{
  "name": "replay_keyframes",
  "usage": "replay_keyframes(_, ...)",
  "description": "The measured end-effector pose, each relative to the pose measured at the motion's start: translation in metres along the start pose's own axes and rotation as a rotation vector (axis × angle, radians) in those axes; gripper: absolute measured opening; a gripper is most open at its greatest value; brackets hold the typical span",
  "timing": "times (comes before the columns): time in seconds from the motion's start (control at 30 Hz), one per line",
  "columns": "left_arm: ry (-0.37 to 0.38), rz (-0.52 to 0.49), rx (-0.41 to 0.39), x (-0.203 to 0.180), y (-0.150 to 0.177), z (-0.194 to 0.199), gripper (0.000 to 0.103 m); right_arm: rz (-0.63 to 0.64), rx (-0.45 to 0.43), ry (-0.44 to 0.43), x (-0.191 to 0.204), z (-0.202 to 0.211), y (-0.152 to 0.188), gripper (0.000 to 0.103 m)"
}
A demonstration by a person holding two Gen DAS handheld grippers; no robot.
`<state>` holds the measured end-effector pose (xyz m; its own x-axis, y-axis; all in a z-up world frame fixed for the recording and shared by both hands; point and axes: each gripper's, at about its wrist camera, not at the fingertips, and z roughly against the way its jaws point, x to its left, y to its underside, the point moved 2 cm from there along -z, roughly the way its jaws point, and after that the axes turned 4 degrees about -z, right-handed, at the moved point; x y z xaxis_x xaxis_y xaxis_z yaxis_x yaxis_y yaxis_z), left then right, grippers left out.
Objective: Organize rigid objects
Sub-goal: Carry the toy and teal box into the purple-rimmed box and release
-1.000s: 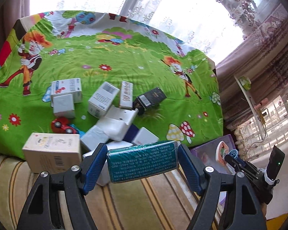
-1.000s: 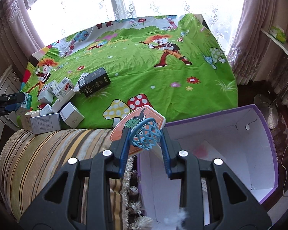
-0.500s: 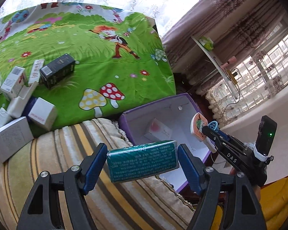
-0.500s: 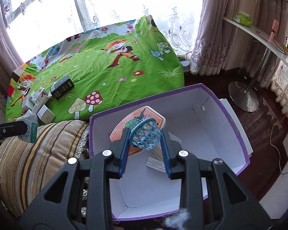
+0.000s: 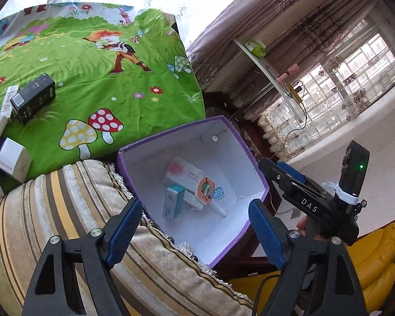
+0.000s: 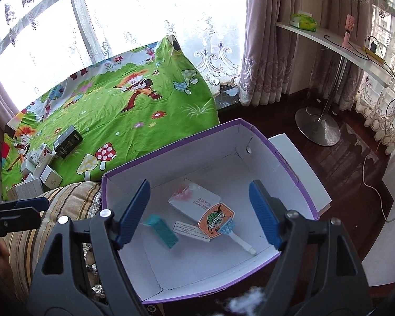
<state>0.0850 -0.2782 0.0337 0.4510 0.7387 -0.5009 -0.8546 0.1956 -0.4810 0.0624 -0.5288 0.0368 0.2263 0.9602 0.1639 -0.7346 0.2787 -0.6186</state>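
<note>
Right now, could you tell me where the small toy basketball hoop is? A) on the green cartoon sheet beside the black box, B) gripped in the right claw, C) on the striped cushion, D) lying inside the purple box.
D: the toy basketball hoop lies on the white floor of the purple box, partly over a flat white carton, with the right claw open and empty above it.

I see a cardboard storage box (image 6: 289, 166), matt white inside with purple paper outside. The teal carton (image 6: 163, 230) in it looks like glossy printed card; the toy basketball hoop (image 6: 218, 220) is smooth plastic. My gripper pads (image 6: 134, 210) are ribbed blue rubber on matt black plastic arms. The bedsheet (image 5: 92, 60) is printed cloth, the cushion (image 5: 73, 210) striped plush, and the floor (image 6: 342, 163) glossy dark wood.
</note>
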Motion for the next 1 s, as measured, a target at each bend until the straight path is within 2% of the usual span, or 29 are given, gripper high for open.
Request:
replay_keyframes(0.1, -0.046, -0.057, -0.058, 0.0, 0.0, 0.01, 0.084, 0.008, -0.006, -0.022, 0.007, 0.0, 0.0, 0.08)
replay_keyframes(0.2, -0.059, -0.081, -0.09, 0.003, 0.003, 0.018, 0.084, 0.001, -0.024, -0.047, 0.012, 0.003, 0.0, 0.081)
replay_keyframes(0.43, -0.109, -0.097, -0.114, 0.022, 0.013, 0.033, 0.084, 0.042, -0.006, -0.072, 0.04, 0.002, 0.001, 0.082)
replay_keyframes(0.67, -0.184, -0.038, -0.146, 0.058, 0.026, 0.059, 0.084, 0.14, -0.008, -0.072, 0.077, 0.007, 0.003, 0.082)
replay_keyframes(0.77, -0.191, 0.009, -0.169, 0.077, 0.035, 0.074, 0.084, 0.189, -0.001, -0.086, 0.094, 0.006, 0.005, 0.082)
replay_keyframes(1.0, -0.227, 0.132, -0.239, 0.121, 0.058, 0.114, 0.084, 0.228, 0.045, -0.172, 0.126, 0.003, 0.011, 0.082)
